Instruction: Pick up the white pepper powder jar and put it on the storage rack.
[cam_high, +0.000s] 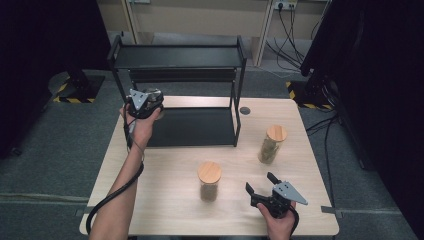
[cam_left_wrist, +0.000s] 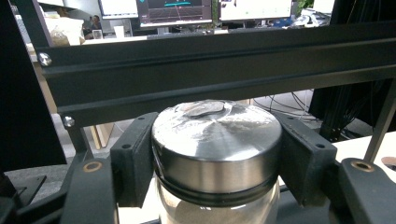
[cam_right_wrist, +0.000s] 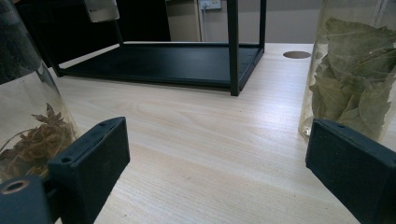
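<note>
My left gripper (cam_high: 150, 100) is shut on a glass jar with a steel lid (cam_left_wrist: 215, 140), held in the air at the front left corner of the black two-tier rack (cam_high: 190, 55). Both jaws press the lid's sides, and the rack's black crossbar (cam_left_wrist: 210, 70) runs just beyond the lid. My right gripper (cam_high: 260, 185) stands open low over the table's near right part, jaws wide apart with nothing between them. A jar with a wooden lid (cam_high: 209, 180) holding dark spice stands left of it. Another wooden-lidded jar of dried leaves (cam_high: 271, 144) stands beyond it, to the right.
The rack's lower shelf (cam_right_wrist: 159, 60) lies flat on the light wooden table (cam_high: 165, 200). A round cable hole (cam_high: 244, 110) sits by the rack's right leg. Grey carpet and black stands surround the table.
</note>
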